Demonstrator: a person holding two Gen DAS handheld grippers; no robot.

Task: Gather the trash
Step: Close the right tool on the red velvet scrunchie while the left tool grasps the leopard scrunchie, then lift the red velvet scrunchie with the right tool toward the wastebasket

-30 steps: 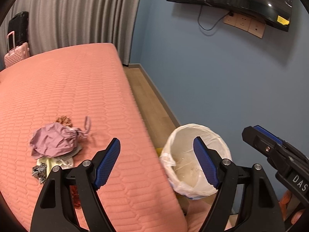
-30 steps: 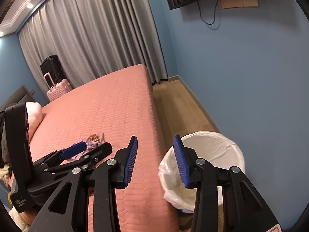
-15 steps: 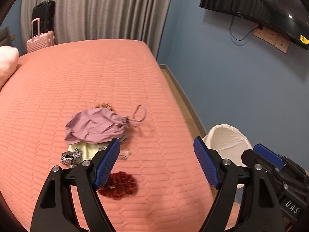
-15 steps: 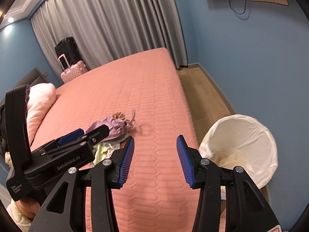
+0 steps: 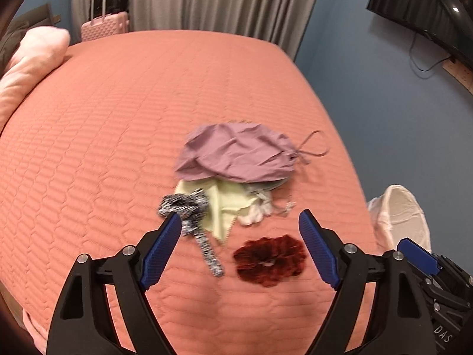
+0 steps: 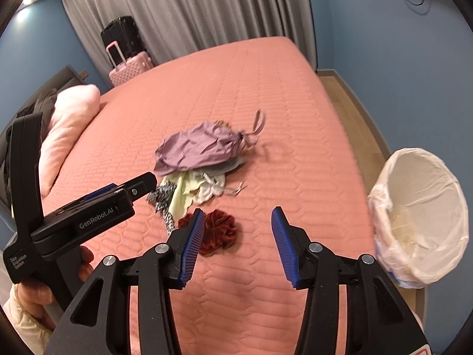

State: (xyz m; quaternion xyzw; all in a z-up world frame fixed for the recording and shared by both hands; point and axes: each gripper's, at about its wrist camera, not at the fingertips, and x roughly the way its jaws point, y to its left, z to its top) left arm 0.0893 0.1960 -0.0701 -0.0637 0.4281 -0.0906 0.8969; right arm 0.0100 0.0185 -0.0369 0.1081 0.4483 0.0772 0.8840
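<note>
Salmon quilted bed (image 5: pixel 118 124); lined trash bin (image 6: pixel 419 216) at 3 o'clock beside it. Mid-bed pile: purple drawstring bag (image 5: pixel 236 156) over yellow cloth (image 5: pixel 224 204), speckled scrunchie (image 5: pixel 189 207), dark red scrunchie (image 5: pixel 270 260) nearest. Left claw (image 5: pixel 239 251) and right claw (image 6: pixel 238 244): wide open, empty.

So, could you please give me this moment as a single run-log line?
left tongs: open, empty | right tongs: open, empty | dark red velvet scrunchie: on coral quilted bed | white-lined round bin: beside bed
</note>
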